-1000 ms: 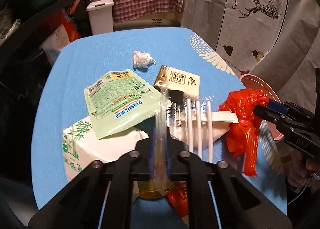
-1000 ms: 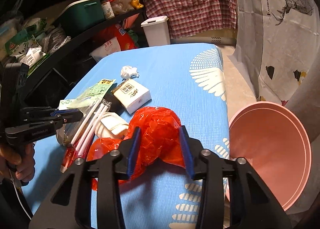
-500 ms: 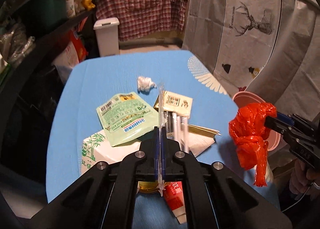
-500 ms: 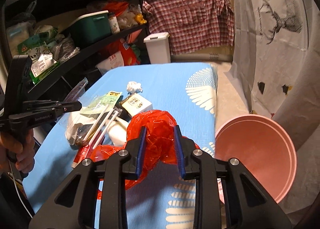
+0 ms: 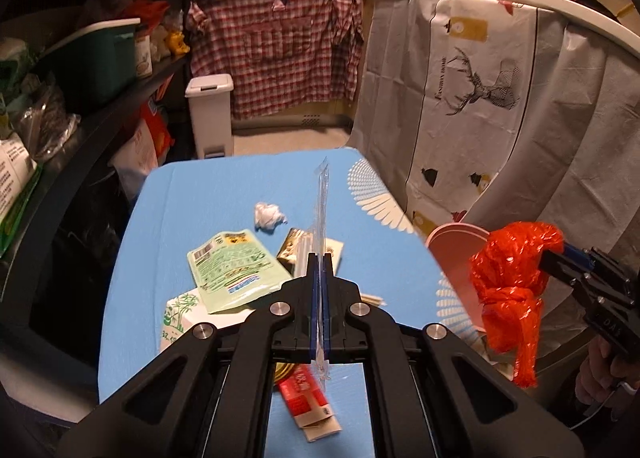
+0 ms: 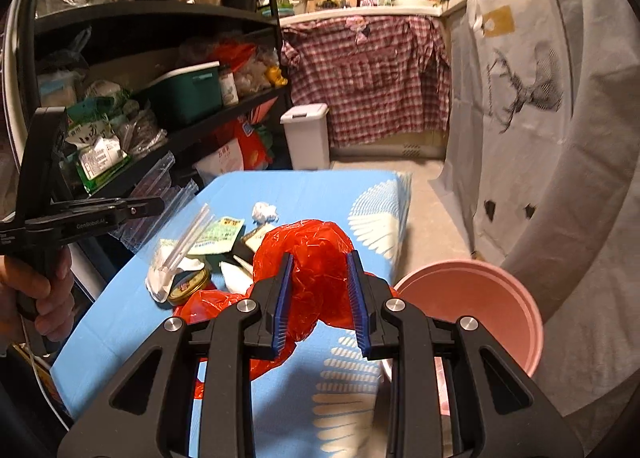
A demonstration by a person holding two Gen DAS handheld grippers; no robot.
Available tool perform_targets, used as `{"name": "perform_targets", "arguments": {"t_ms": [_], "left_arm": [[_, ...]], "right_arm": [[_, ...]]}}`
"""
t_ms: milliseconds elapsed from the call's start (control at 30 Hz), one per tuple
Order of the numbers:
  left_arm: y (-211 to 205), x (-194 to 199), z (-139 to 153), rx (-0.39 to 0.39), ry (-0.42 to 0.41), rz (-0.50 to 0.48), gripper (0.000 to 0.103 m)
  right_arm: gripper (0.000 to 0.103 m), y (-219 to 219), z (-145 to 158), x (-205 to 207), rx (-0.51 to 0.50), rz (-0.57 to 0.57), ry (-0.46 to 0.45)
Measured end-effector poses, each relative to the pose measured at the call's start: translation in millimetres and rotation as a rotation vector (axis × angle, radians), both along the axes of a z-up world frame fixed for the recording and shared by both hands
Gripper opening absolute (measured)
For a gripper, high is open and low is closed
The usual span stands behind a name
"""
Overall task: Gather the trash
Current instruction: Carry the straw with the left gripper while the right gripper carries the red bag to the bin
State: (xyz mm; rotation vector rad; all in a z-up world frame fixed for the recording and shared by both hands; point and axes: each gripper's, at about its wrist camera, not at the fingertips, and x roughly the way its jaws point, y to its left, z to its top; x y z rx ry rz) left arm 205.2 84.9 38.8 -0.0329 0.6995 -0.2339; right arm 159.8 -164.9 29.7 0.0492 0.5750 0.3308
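While the left gripper point(image 5: 319, 278) pinches a clear wrapper point(image 5: 321, 210), the right gripper point(image 6: 320, 290) clamps a red bag point(image 6: 316, 258) near the pink bin point(image 6: 480, 298).

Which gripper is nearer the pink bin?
Right. The right gripper, its jaws clamping the red plastic bag, hangs beside the pink bin; the left gripper is over the table's middle.

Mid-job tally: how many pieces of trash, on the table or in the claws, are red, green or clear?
Red: 2, the red plastic bag and the red sachet
Green: 1, the green pouch
Clear: 1, the clear straw packet
Total: 4
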Motion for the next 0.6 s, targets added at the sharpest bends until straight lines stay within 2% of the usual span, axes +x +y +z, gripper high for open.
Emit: {"name": "perform_targets", "arguments": {"t_ms": [333, 600], "left_arm": [[-26.9, -1.5, 19.8, -0.01, -0.045, -0.016, 0.001], [-56.4, 2.9, 23.3, -0.022, -0.064, -0.05, 0.001]], "right_arm": [[0.027, -47.6, 39.2, 1.9, -0.013, -0.082, -0.071], [0.027, -87.0, 38.4, 14.0, -0.033, -0.184, -0.096]]}}
